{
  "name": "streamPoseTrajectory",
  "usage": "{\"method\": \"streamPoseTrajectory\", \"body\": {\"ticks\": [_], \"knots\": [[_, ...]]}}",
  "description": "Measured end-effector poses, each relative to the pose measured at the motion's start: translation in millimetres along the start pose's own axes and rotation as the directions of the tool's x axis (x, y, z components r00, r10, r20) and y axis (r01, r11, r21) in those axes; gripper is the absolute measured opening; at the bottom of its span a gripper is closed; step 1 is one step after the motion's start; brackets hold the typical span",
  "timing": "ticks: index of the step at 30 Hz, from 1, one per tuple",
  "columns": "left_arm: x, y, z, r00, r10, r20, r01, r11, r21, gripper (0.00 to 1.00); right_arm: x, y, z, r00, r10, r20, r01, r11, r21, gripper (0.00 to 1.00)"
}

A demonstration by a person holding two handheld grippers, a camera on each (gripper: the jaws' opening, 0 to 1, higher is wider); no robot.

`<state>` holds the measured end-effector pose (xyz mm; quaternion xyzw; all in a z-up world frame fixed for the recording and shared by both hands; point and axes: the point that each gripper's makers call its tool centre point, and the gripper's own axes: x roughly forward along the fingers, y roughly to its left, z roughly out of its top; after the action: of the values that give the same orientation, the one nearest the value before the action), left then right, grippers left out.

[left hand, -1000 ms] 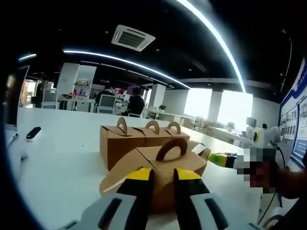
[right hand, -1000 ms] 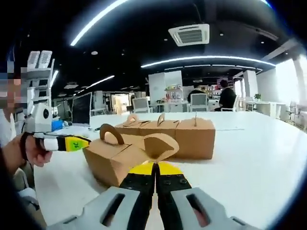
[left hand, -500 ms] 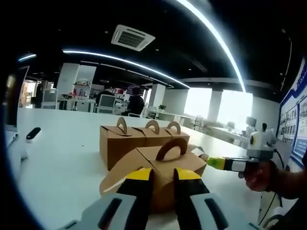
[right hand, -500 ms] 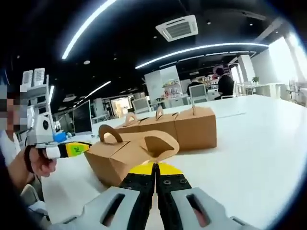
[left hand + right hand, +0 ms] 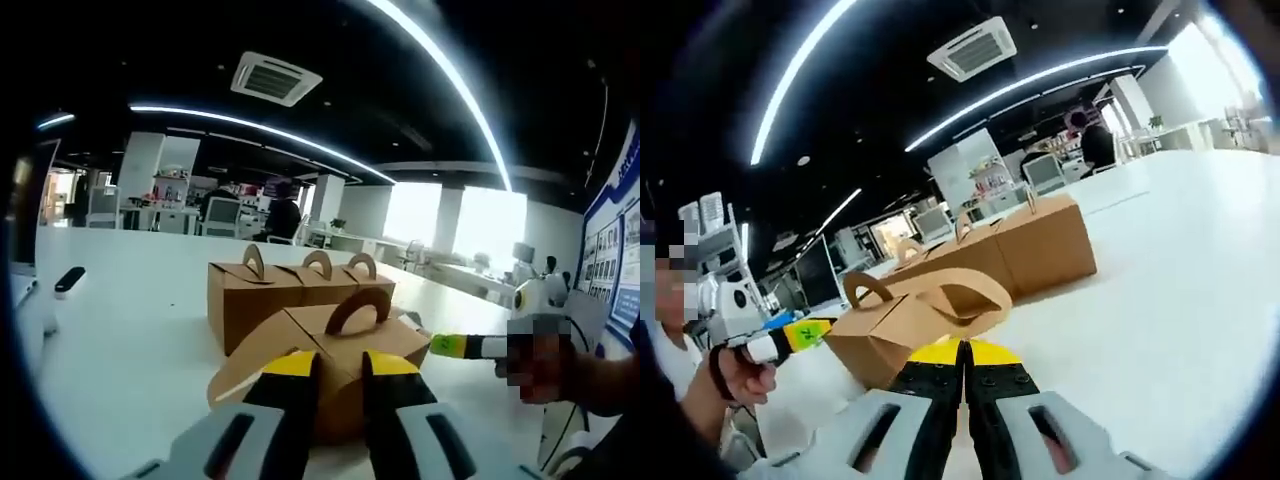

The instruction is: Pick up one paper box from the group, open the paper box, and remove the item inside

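Brown kraft paper makes up every box on the white table (image 5: 120, 330). The nearest paper box (image 5: 345, 345) sits apart from the group, in front of it, with an arched handle standing on top and one flap (image 5: 240, 375) folded out and down on its side toward the left gripper view's left. What lies inside it cannot be seen. Behind it stands a row of three closed boxes (image 5: 300, 290), side by side and touching, each with a small looped handle.

In the left gripper view, the left gripper (image 5: 340, 368) has its yellow-tipped jaws narrowly apart, a small gap between them, set right against the near face of the opened box; whether they pinch any paper is not clear. From the right of that view the right gripper (image 5: 462, 346) reaches in, held by a hand (image 5: 540, 365), its yellow and green tip close to the box's far corner.

In the right gripper view, the right gripper (image 5: 962, 350) has its jaws pressed together at the foot of a curled flap (image 5: 965, 300) of the opened box (image 5: 890, 335); a grip on the flap cannot be confirmed. The left gripper (image 5: 790, 338) comes in from the left, held in a hand (image 5: 740, 375).

A small dark object (image 5: 70, 278) lies on the table well off to the side. Desks, chairs and seated people fill the office behind.
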<state>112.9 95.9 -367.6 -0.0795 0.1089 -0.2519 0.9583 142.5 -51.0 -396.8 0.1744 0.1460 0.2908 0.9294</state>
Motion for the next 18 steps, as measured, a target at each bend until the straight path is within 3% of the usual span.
{"method": "streamPoseTrajectory", "body": {"ticks": [18], "knots": [[-0.2,-0.8,0.0,1.000,0.004,0.002,-0.004,1.000,0.003,0.20,5.1,5.5,-10.0,0.999,0.015,-0.046,-0.016,1.000,-0.016,0.03]]}}
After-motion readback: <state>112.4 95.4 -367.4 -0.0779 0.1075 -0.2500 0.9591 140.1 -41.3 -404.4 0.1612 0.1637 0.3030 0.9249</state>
